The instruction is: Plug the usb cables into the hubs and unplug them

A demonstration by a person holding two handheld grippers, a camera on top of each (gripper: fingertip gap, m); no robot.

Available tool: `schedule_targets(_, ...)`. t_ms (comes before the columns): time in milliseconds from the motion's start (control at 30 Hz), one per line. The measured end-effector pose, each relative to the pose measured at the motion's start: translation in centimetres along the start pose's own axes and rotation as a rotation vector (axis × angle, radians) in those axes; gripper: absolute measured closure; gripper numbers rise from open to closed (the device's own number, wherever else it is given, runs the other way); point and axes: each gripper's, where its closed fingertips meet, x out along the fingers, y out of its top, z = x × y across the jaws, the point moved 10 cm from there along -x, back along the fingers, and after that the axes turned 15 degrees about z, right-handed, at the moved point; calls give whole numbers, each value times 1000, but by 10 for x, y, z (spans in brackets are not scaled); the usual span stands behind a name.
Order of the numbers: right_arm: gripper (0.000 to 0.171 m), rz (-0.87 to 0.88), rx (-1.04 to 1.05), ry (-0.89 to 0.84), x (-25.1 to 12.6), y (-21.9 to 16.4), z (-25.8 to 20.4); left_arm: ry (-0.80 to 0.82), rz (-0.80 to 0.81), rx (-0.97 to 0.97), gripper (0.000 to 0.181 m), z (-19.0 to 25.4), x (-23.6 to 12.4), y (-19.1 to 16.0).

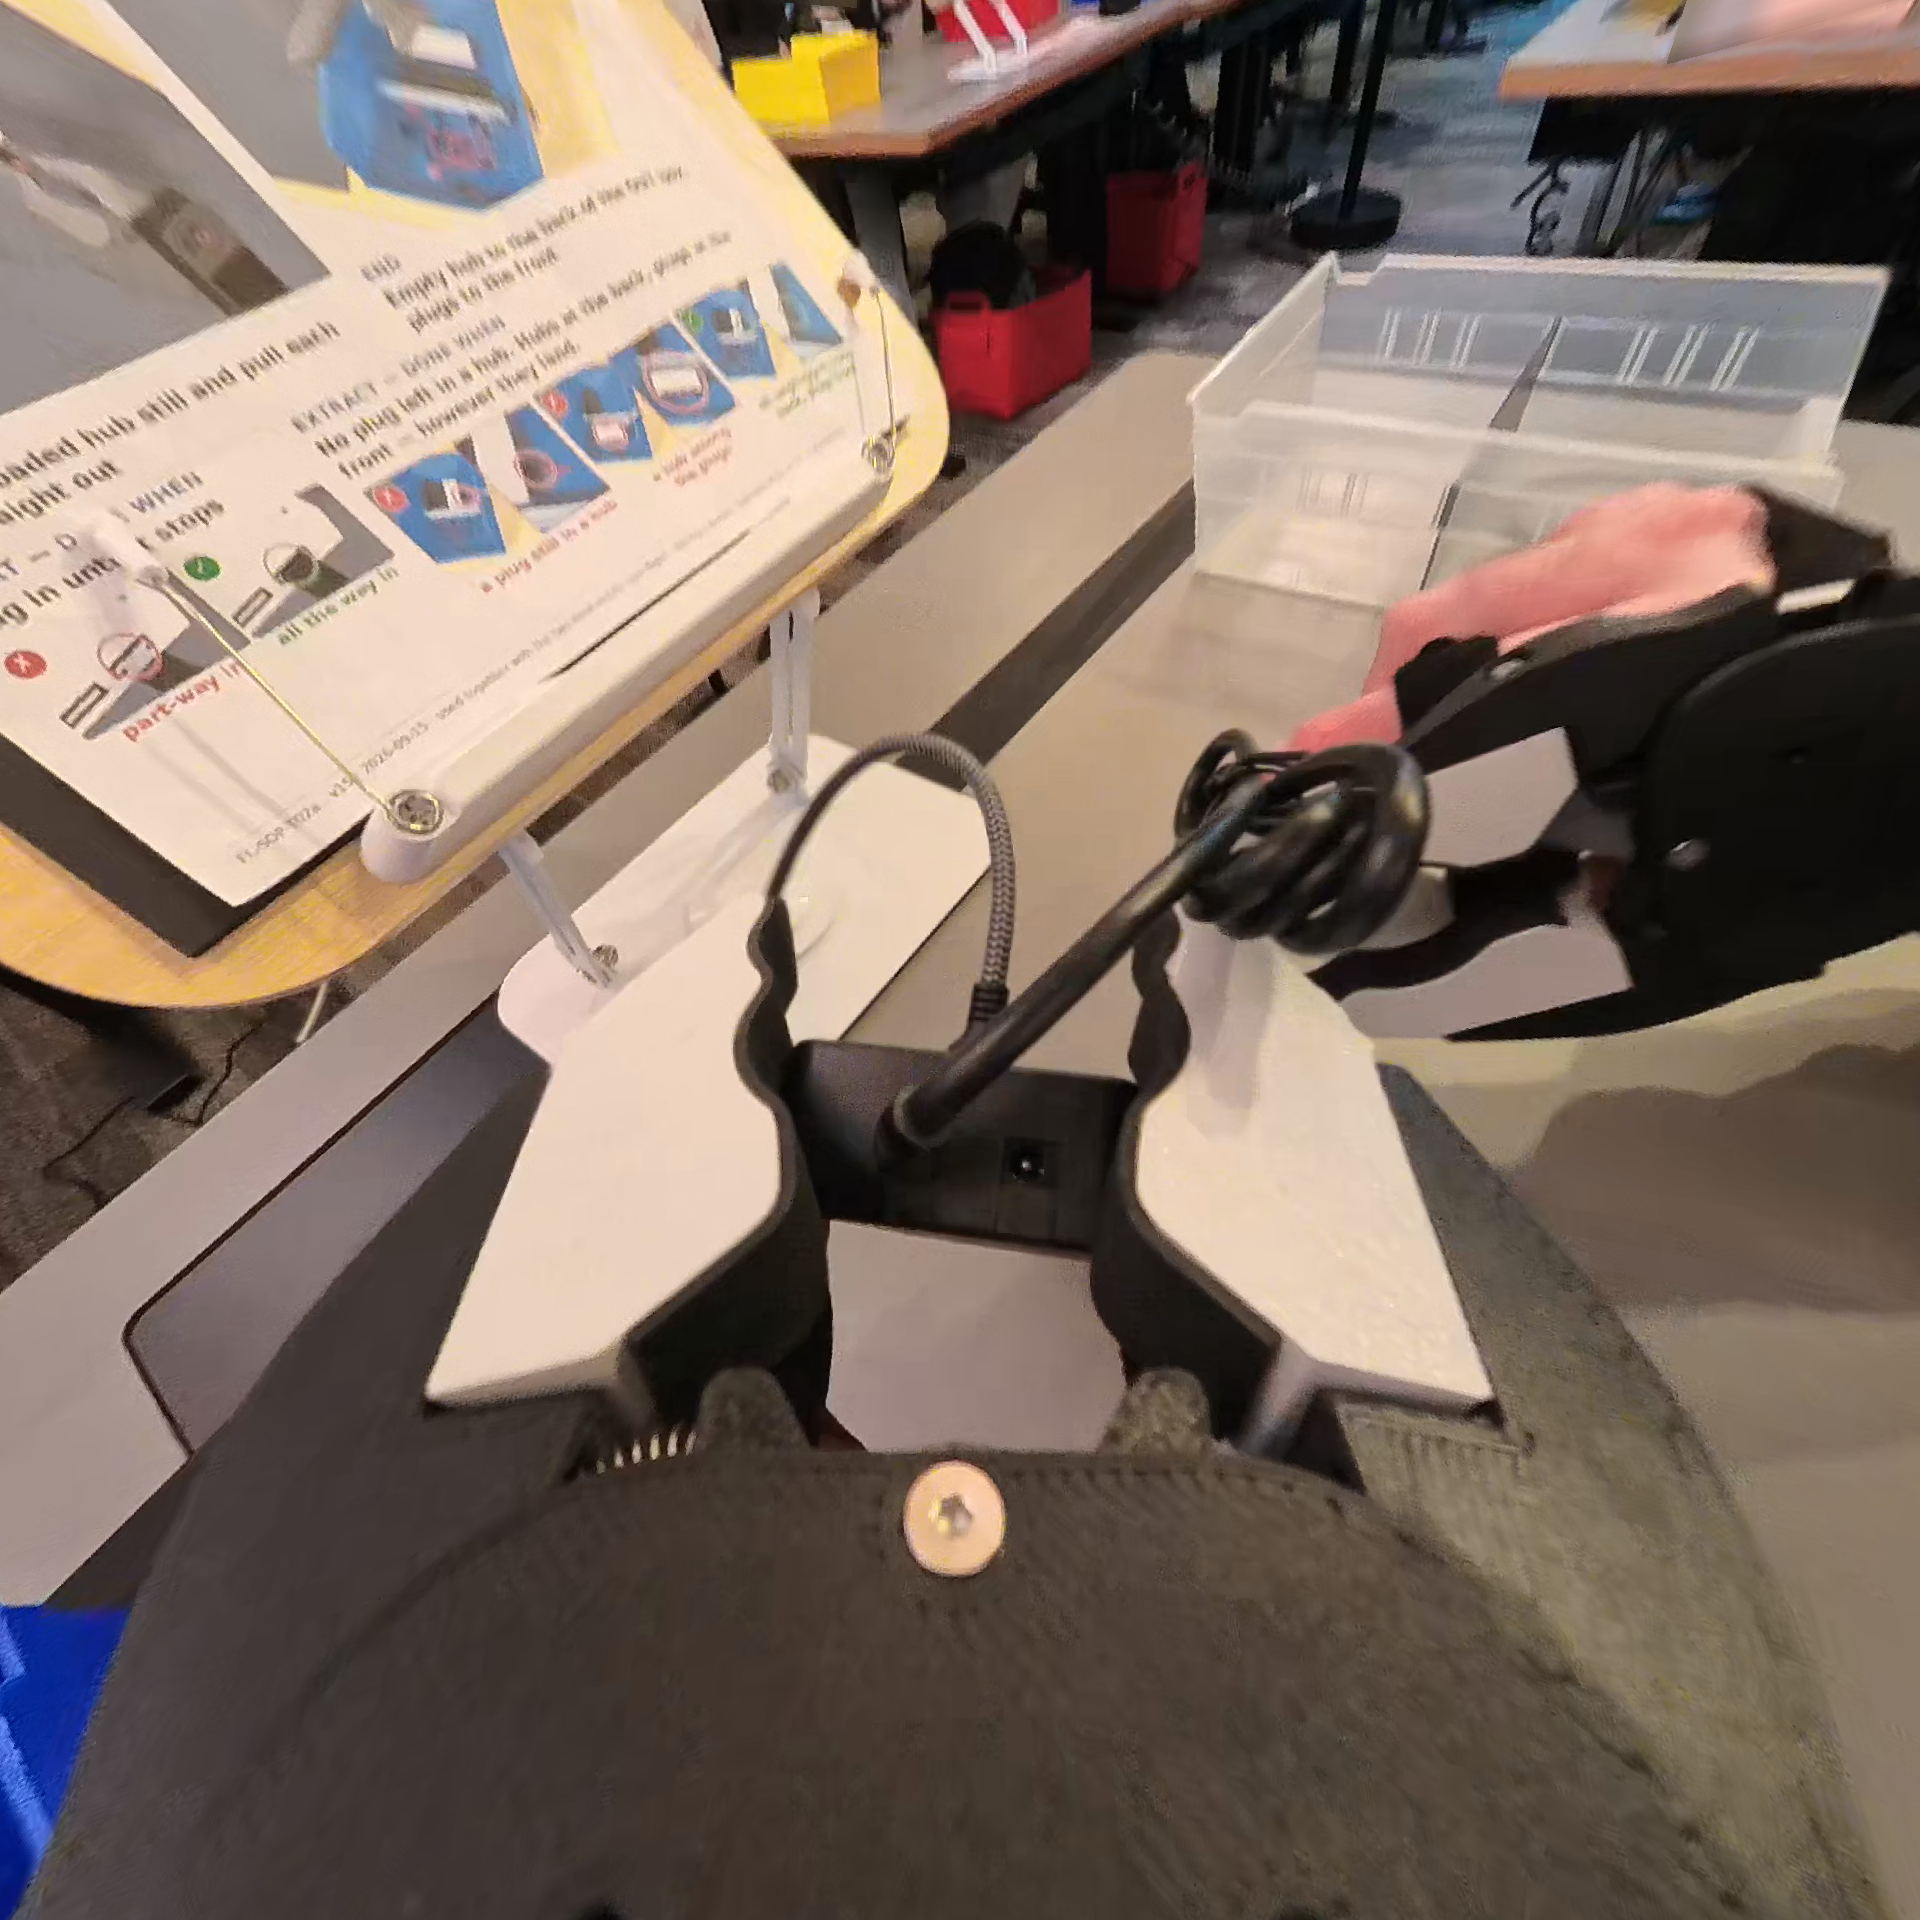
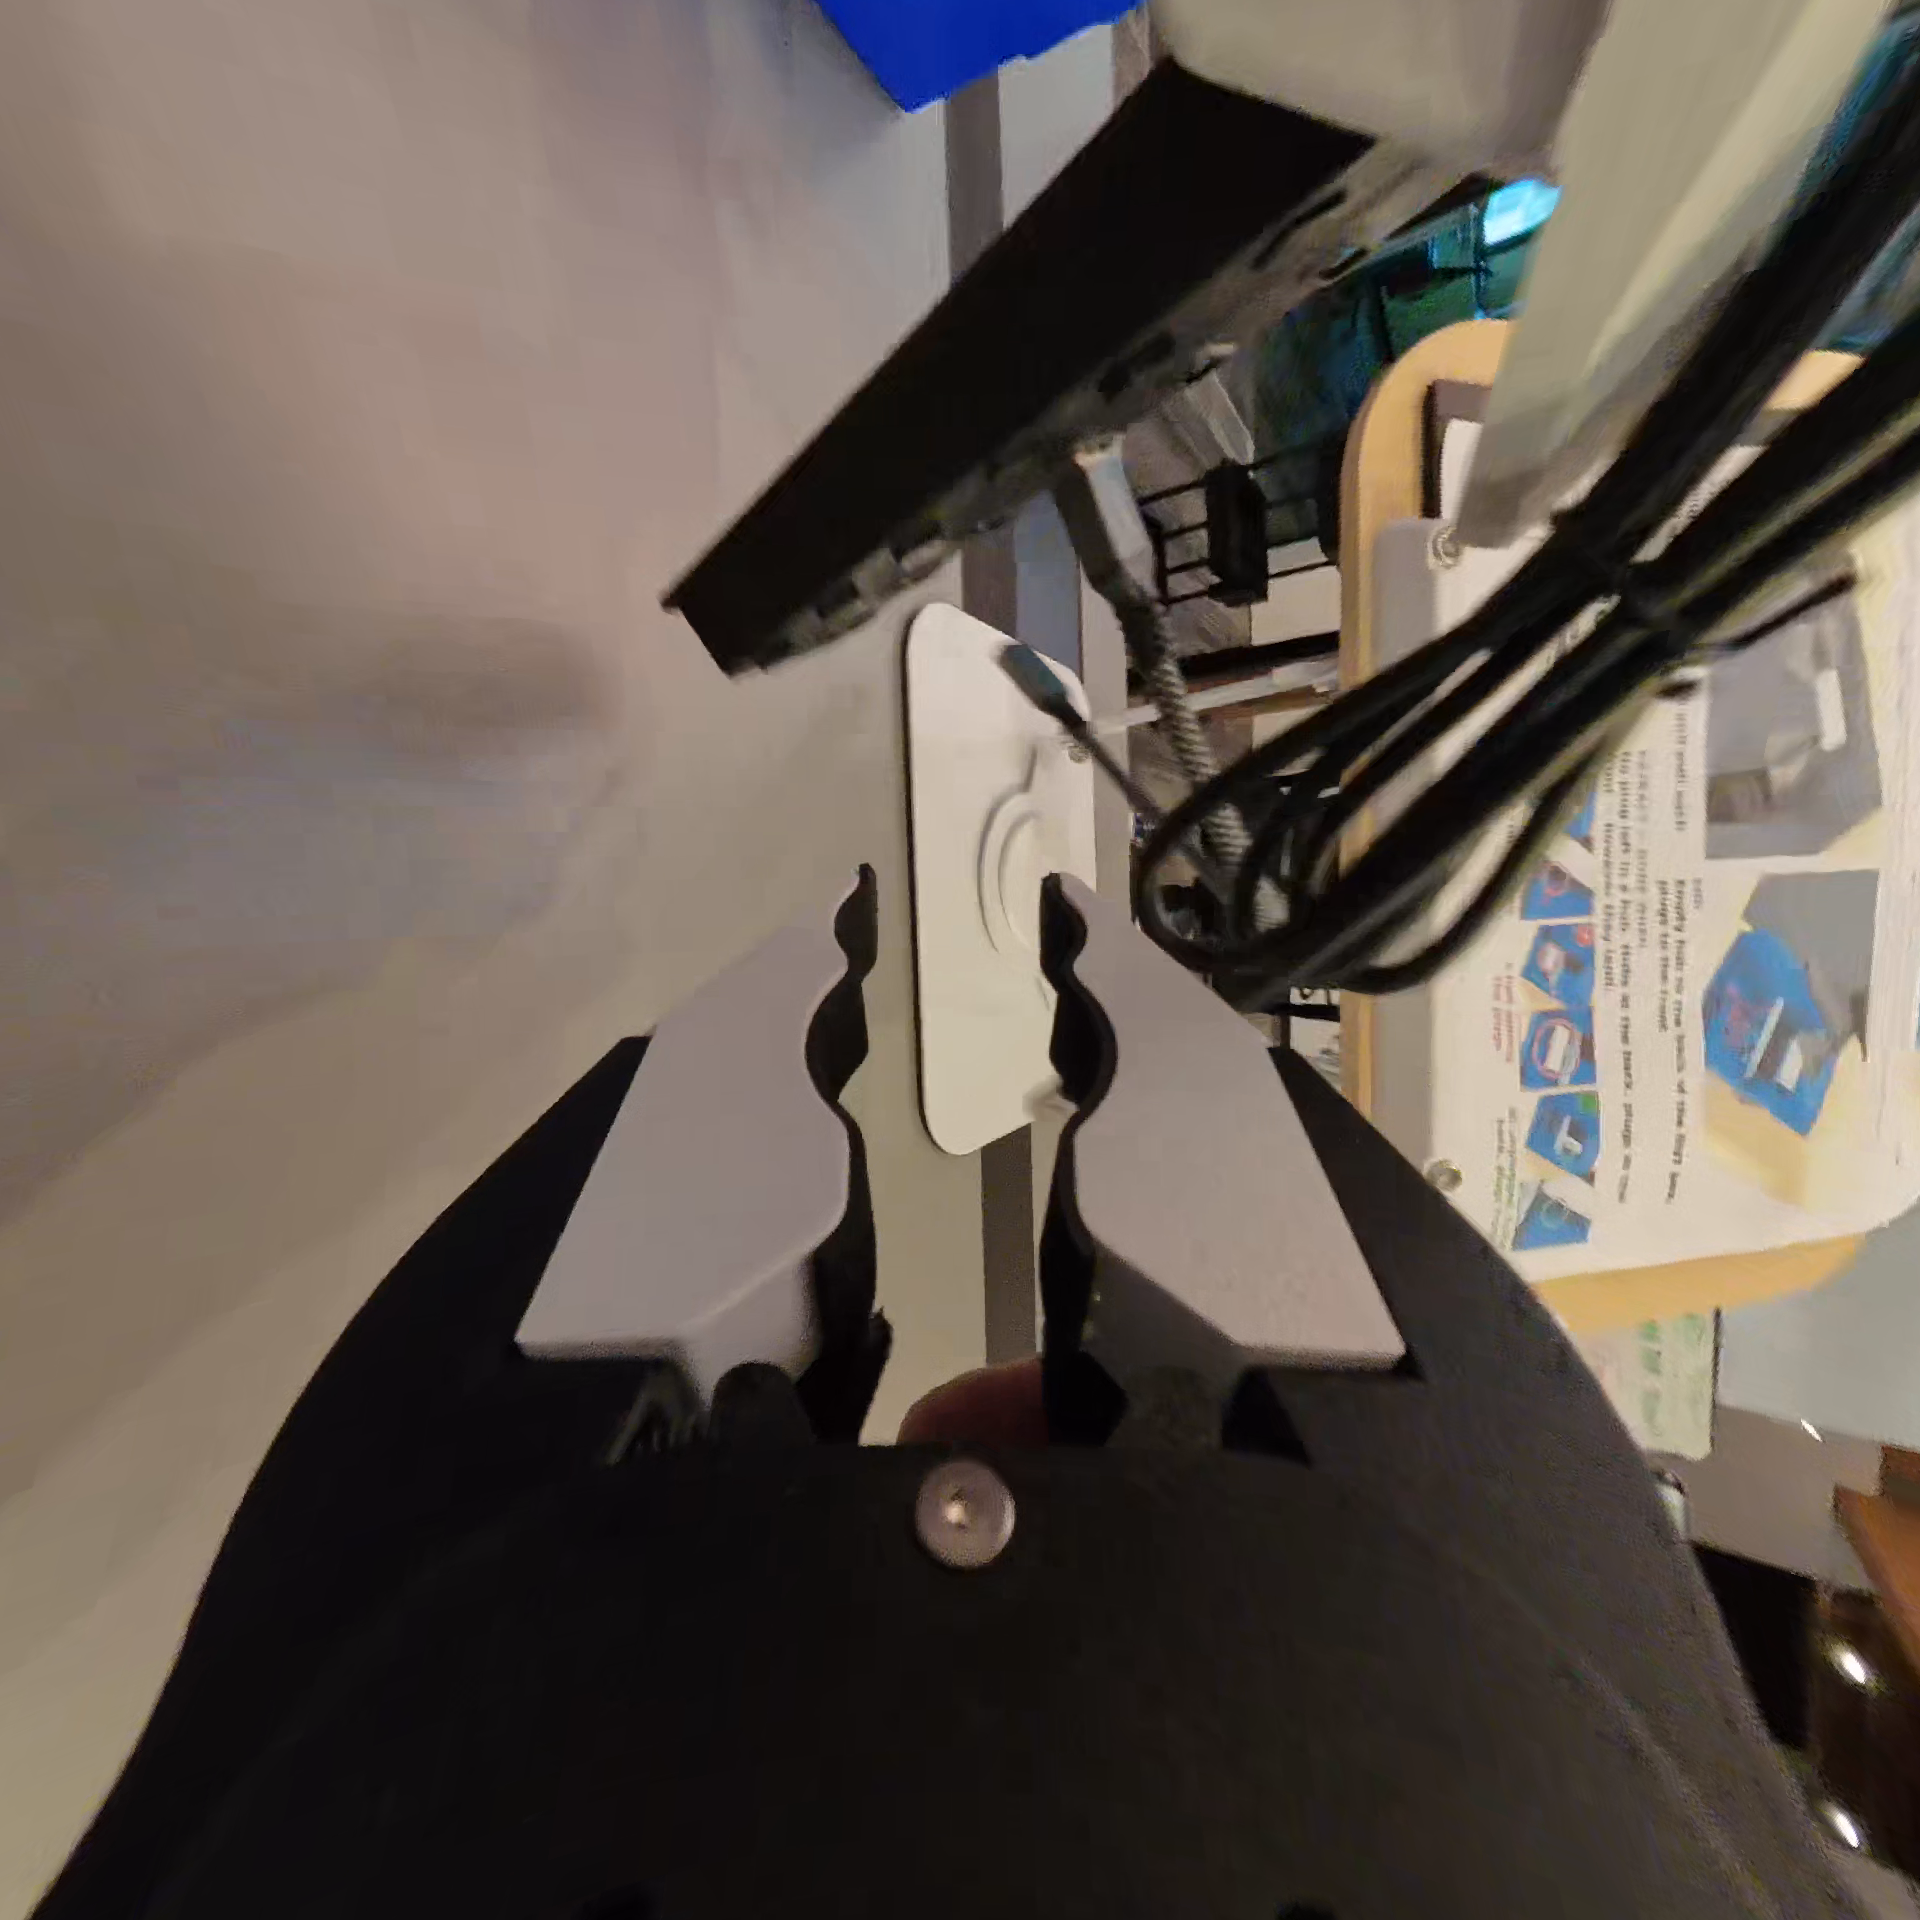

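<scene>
Your left tongs (image 1: 956,1049) clamp the hub (image 1: 966,1153); your right tongs (image 2: 961,914), apart and empty, sit right of its coiled cable (image 1: 1299,842).

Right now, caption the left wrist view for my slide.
Left gripper holds a black USB hub; its coiled black cable hangs beside the right gripper.

Left wrist view: close over the desk (image 1: 1714,1195), facing forward past the hub (image 1: 956,1143) toward the instruction board (image 1: 436,436). Right wrist view: rolled sideways, close. Both views share hub (image 2: 987,416), coiled cable (image 2: 1403,810), board (image 2: 1662,935).
</scene>
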Motion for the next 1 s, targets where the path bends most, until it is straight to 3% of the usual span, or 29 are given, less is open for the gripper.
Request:
schedule_targets(200,155,91,105,360,-22,1,-12,-37,-107,42,118,4,7,-12)
schedule_targets(367,158,290,380,584,-57,-5,0,-132,-209,121,118,17,12,-20)
schedule_targets(500,159,459,524,478,-72,-16,24,-200,-274,161,118,27,14,-24)
schedule_targets(633,154,441,624,288,-51,-33,32,-218,-291,156,118,23,9,-25)
schedule_targets(733,129,381,631,246,-17,-31,16,-230,-302,152,119,18,4,-25)
schedule_targets(867,129,377,610,206,14,-21,0,-245,-294,212,119,23,2,-23)
schedule_targets(1000,129,439,678,227,13,-24,2,-275,-247,260,119,34,-1,-10)
